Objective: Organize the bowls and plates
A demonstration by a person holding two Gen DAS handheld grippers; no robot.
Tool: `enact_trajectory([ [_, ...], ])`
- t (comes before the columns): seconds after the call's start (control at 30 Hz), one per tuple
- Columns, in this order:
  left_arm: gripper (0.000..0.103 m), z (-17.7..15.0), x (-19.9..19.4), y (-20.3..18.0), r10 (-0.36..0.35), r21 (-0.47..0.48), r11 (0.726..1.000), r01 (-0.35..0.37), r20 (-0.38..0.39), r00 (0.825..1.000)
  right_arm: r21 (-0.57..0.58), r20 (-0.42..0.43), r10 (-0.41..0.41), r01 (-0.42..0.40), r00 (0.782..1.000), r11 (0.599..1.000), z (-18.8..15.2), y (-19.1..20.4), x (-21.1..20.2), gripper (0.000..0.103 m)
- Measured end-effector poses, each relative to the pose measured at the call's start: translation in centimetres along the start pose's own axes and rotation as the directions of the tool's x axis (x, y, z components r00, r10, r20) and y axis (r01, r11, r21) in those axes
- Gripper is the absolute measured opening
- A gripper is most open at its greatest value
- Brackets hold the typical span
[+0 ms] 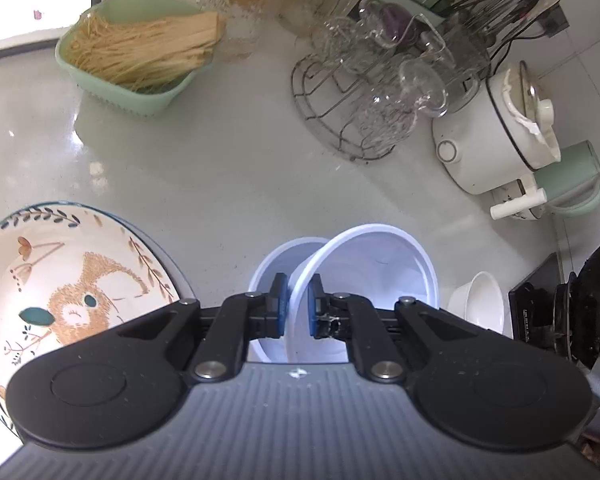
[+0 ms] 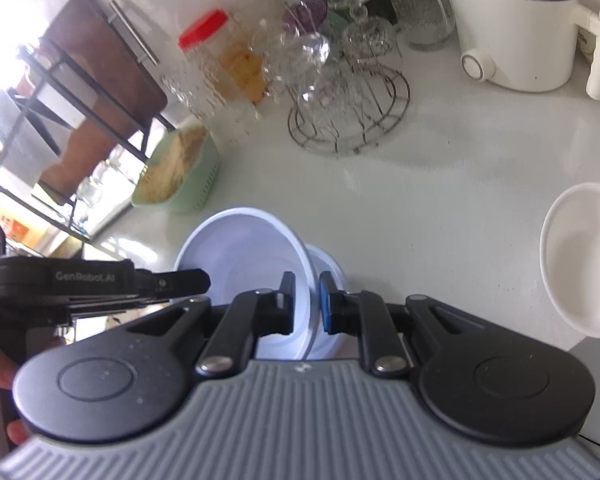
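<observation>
Task part done at best: pale-blue bowl (image 1: pixel 364 276) tilted over second blue bowl (image 1: pixel 276 264), not yet nested. Near these, white bowl (image 2: pixel 584 260) and painted plate (image 1: pixel 72 280) still loose. Left gripper (image 1: pixel 298 306) and right gripper (image 2: pixel 306 300) both pinching tilted bowl's rim.

The only legible text is "GenRobot.AI", in pale letters on the black body of the left gripper (image 2: pixel 204 280) at the middle left of the right wrist frame. Markings on the stove (image 1: pixel 534 312) panel, lower right of the left wrist frame, are perhaps lettering, too small to read.
</observation>
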State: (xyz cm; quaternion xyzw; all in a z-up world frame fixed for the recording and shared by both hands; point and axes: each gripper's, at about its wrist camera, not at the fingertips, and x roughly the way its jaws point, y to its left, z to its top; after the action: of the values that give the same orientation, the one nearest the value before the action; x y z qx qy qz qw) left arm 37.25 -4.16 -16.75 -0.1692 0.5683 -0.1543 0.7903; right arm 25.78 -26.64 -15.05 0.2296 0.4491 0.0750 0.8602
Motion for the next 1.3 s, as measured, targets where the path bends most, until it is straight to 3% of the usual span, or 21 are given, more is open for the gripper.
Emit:
enact_trajectory([
  [0.4, 0.012, 0.0, 1.5, -0.6, 0.049, 0.039, 0.998, -0.048, -0.027, 0.998, -0.014, -0.019, -0.062, 0.061, 0.998, 0.998, -1.2, -0.3, 1.2, 0.018],
  [0.53, 0.033, 0.3, 0.9, -0.6, 0.055, 0.042, 0.998, -0.055, -0.008, 0.998, -0.021, 0.018, -0.086, 0.086, 0.996, 0.996, -1.2, -0.3, 0.4, 0.018],
  [0.6, 0.036, 0.5, 0.4, -0.7, 0.052, 0.045, 0.998, -0.053, 0.011, 0.999, -0.014, 0.034, -0.088, 0.089, 0.996, 0.996, -1.1, -0.4, -0.1, 0.018],
  [0.67, 0.038, 0.7, -0.3, -1.0, 0.056, 0.054, 0.997, -0.058, 0.033, 0.998, -0.007, 0.054, -0.095, 0.096, 0.994, 0.995, -0.9, -0.6, -0.7, 0.024],
  [0.73, 0.04, 0.9, -1.0, -1.2, 0.052, 0.064, 0.996, -0.055, 0.047, 0.998, -0.008, 0.087, -0.095, 0.096, 0.992, 0.995, -0.8, -0.5, -1.3, 0.051],
  [0.87, 0.04, 1.2, -2.7, -2.6, 0.042, 0.104, 0.993, -0.051, 0.084, 0.996, -0.015, 0.148, -0.092, 0.095, 0.985, 0.995, -0.7, -0.5, -3.0, 0.05],
  [1.07, 0.04, 1.4, -5.7, -5.8, 0.004, 0.178, 0.983, -0.033, 0.162, 0.987, -0.018, 0.283, -0.095, 0.104, 0.954, 0.994, 0.3, -0.1, -7.5, 0.05],
  [1.3, 0.04, 1.9, -7.9, -10.2, -0.043, 0.271, 0.962, -0.025, 0.243, 0.969, -0.032, 0.408, -0.125, 0.151, 0.905, 0.988, 0.9, 0.1, -11.2, 0.05],
])
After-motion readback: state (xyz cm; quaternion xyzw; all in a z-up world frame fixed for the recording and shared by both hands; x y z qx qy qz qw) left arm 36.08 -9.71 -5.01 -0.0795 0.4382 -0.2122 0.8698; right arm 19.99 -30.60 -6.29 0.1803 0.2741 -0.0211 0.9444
